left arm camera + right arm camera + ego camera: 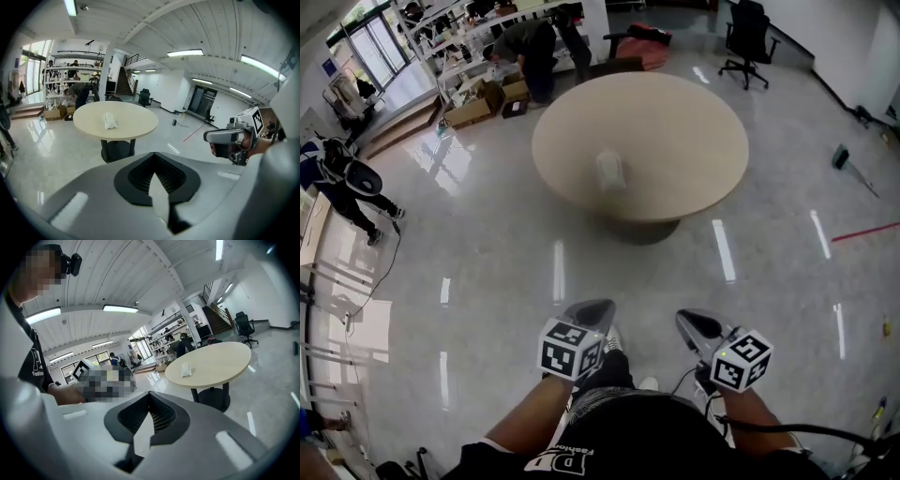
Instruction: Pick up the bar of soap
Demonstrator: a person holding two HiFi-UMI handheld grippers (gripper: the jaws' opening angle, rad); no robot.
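Nearest, well short of the counter (684, 122) and low over the floor: left gripper (592, 312) and right gripper (694, 323), fingers (84, 187) of each pressed together on nothing. Bar of soap (610, 170) lying pale and alone near the middle of the counter, far out of reach. Probably light, stiff and slick, perhaps wrapped; best taken across the narrow sides at mid-length, fingers spread first, then closed gently so as not to squirt it loose.
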